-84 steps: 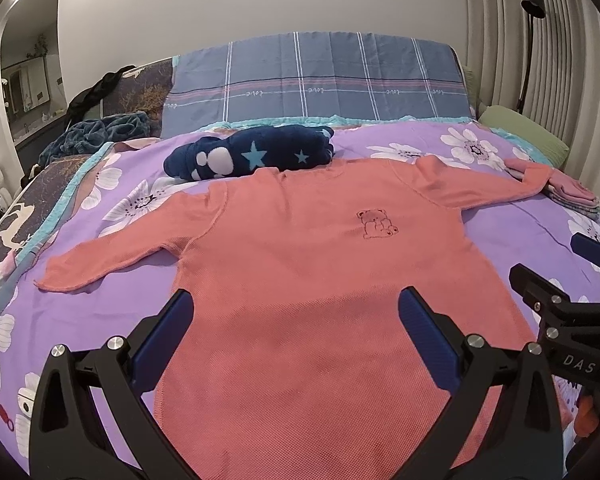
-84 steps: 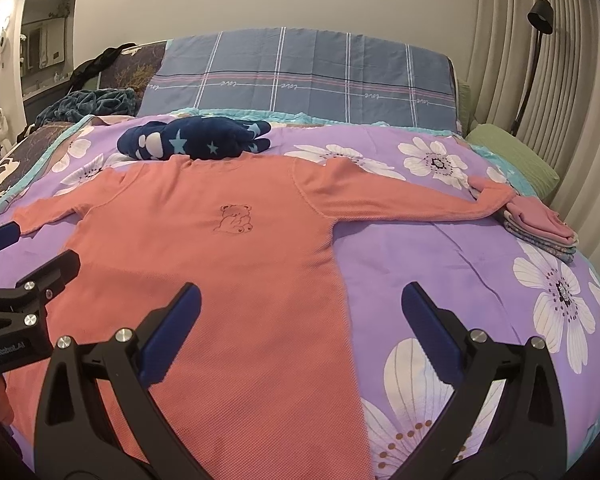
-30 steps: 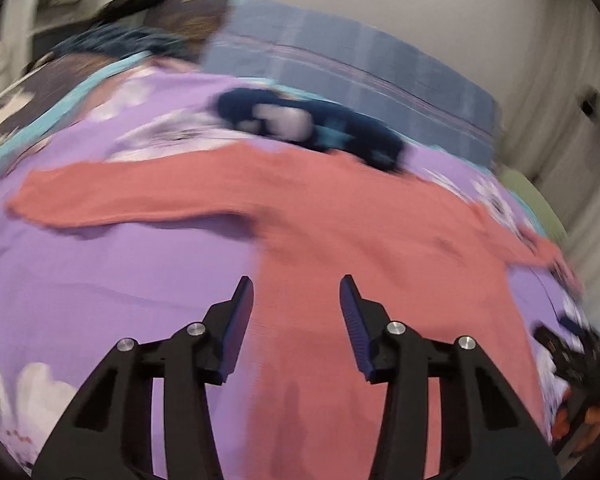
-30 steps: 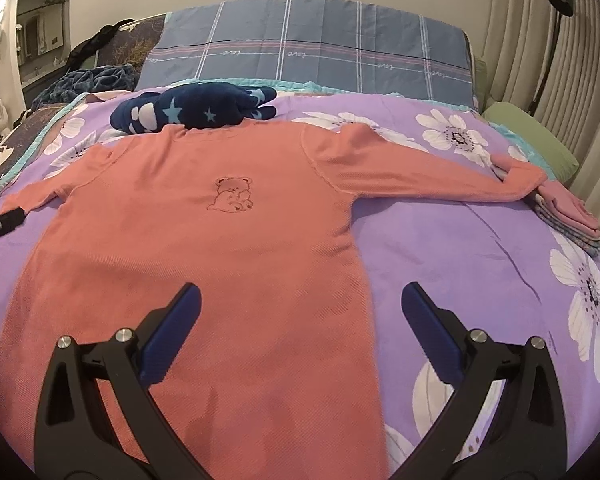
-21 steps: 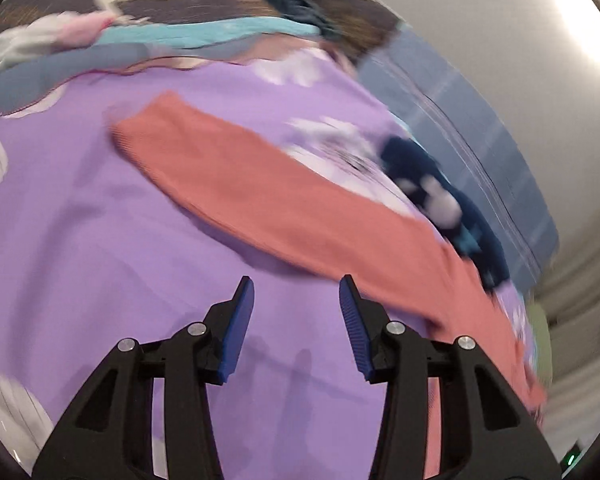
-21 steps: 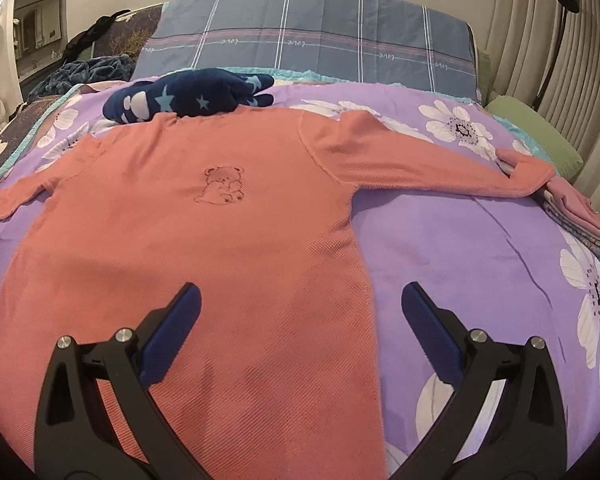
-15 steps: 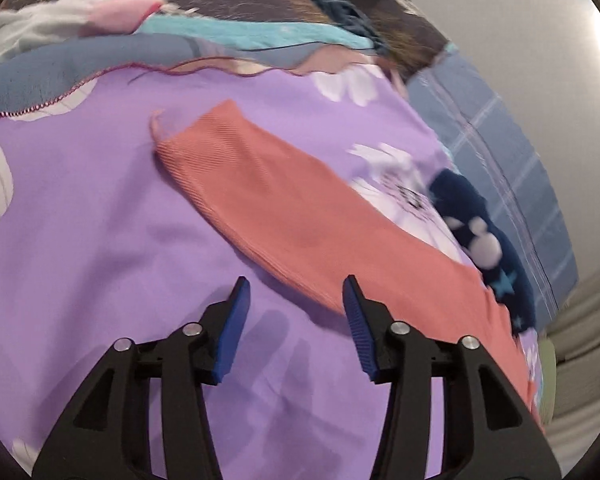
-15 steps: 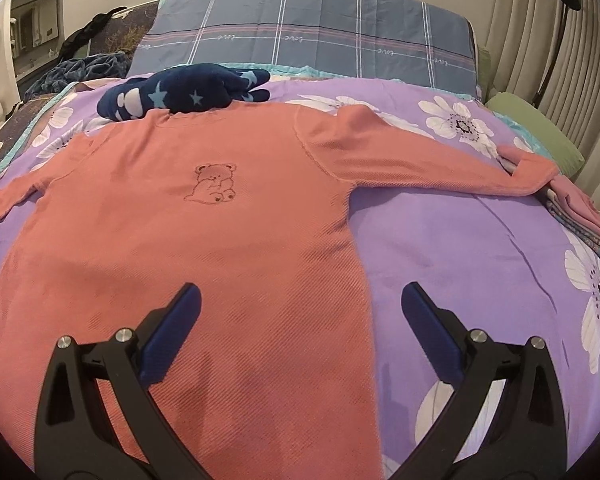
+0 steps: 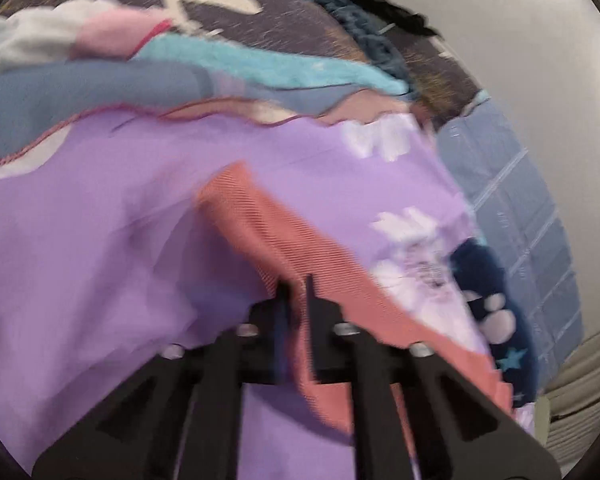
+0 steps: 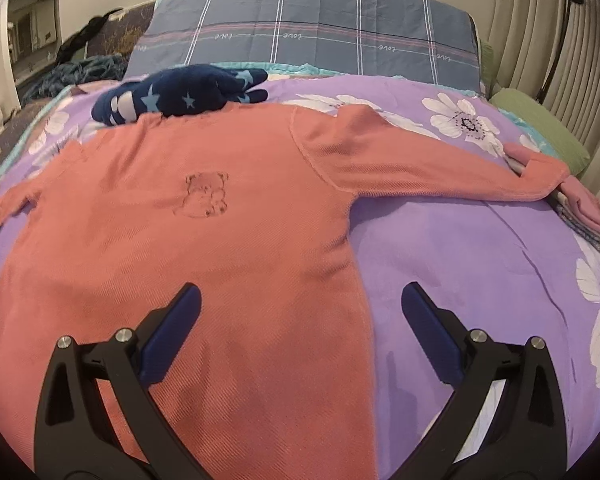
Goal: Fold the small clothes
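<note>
We saw the left gripper [image 9: 296,292] clamped on a sleeve of the coral-orange knit long-sleeved top [image 10: 204,240], its jaws just closed; the right gripper [image 10: 300,308] hovered spread wide above the hem (the top lay flat on the purple flowered bedspread [image 10: 480,272]).

I see a bed with a purple flowered cover [image 10: 460,248]. A salmon top [image 10: 220,240] lies flat mid-bed, a navy starred garment [image 10: 180,96] near the head edge, and a folded pile [image 10: 588,216] at the right edge.
</note>
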Demonstrator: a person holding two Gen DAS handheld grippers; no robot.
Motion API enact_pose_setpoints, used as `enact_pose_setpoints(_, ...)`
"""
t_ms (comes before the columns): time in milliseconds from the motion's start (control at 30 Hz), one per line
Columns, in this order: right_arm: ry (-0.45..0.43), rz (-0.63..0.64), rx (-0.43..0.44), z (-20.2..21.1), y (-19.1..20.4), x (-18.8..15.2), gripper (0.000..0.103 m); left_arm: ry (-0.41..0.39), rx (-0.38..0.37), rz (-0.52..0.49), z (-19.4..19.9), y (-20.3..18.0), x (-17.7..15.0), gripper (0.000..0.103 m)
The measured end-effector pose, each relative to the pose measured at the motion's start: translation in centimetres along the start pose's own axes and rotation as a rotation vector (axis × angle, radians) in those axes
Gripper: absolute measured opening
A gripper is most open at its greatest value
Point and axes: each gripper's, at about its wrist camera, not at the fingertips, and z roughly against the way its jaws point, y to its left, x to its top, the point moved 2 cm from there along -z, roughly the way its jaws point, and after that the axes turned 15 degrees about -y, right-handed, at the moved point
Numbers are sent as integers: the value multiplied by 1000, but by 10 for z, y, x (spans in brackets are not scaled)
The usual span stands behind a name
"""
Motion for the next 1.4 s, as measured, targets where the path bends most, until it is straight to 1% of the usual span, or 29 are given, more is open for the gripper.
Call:
enact_pose_setpoints(33, -11, -15, 9, 1, -2, 3, 101, -8, -51, -19, 7, -17, 0, 4)
enact_pose_setpoints(100, -36, -29, 13, 1, -5, 7, 101, -14, -161, -99, 23, -58, -5, 4)
enact_pose_setpoints(133, -43, -32, 12, 1, -5, 8, 101, -10, -241, -166, 37, -89, -14, 4)
enact_pose_setpoints(233, -42, -46, 14, -1, -8, 8, 101, 5, -429, -341, 74, -165, -48, 4)
enact_pose_setpoints(333, -38, -69, 23, 1, -14, 5, 101, 74, -595, -505, 105, -232, -103, 4)
enact_pose_setpoints(400, -38, -73, 22, 3, -18, 3, 101, 120, -667, -630, 119, -266, -149, 4)
enact_pose_setpoints(500, -37, -82, 14, 4, -27, 0, 101, 184, -722, -780, 127, -291, -211, 5)
enact_pose_setpoints(533, -37, -86, 13, 4, -30, 0, 101, 208, -727, -810, 127, -292, -227, 5)
enact_pose_setpoints(567, -37, -89, 14, 5, -32, 0, 101, 242, -730, -838, 125, -292, -241, 9)
enact_pose_setpoints(600, -43, -91, 19, 6, -35, 1, 101, 290, -723, -870, 121, -291, -259, 25)
enact_pose_setpoints(633, -50, -90, 22, 7, -37, 2, 101, 307, -710, -886, 119, -285, -269, 35)
enact_pose_setpoints(667, -62, -81, 26, 8, -38, 3, 101, 318, -698, -903, 116, -281, -276, 49)
enact_pose_setpoints(700, -73, -67, 30, 9, -37, 6, 101, 324, -690, -923, 116, -278, -282, 51)
enact_pose_setpoints(767, -84, -32, 47, 9, -33, 10, 101, 322, -665, -958, 112, -270, -283, 52)
enact_pose_setpoints(833, -87, 4, 91, 8, -22, 16, 98, 301, -647, -928, 118, -261, -268, 54)
enact_pose_setpoints(867, -85, 23, 128, 6, -14, 19, 91, 276, -633, -902, 120, -256, -255, 58)
enact_pose_setpoints(900, -79, 38, 157, 5, -6, 22, 80, 246, -611, -884, 119, -252, -242, 61)
enact_pose_setpoints(933, -64, 72, 212, 1, 9, 27, 74, 205, -580, -863, 118, -248, -227, 61)
enact_pose_setpoints(967, -56, 94, 243, 0, 19, 29, 59, 166, -542, -838, 116, -241, -211, 61)
enact_pose_setpoints(1000, -49, 130, 293, -3, 34, 33, 49, 147, -519, -819, 115, -237, -202, 61)
enact_pose_setpoints(1033, -51, 170, 339, -4, 51, 36, 47, 120, -482, -772, 109, -226, -186, 61)
enact_pose_setpoints(1067, -60, 210, 384, -5, 67, 38, 46, 103, -460, -742, 106, -217, -176, 61)
enact_pose_setpoints(1100, -75, 271, 442, -6, 89, 40, 46, 77, -411, -718, 98, -205, -165, 61)
enact_pose_setpoints(1133, -81, 308, 468, -7, 102, 41, 46, 65, -379, -721, 92, -199, -160, 61)
enact_pose_setpoints(1167, -86, 350, 492, -10, 120, 41, 46, 63, -353, -735, 86, -197, -157, 61)
enact_pose_setpoints(1200, -83, 383, 513, -12, 135, 41, 49, 82, -319, -756, 77, -190, -159, 61)
enact_pose_setpoints(1233, -69, 409, 541, -18, 151, 42, 51, 106, -306, -768, 71, -187, -163, 61)
enact_pose_setpoints(1300, -40, 442, 569, -30, 177, 43, 57, 140, -290, -796, 64, -184, -169, 61)
enact_pose_setpoints(1400, -15, 482, 548, -48, 199, 39, 58, 139, -284, -830, 64, -184, -169, 61)
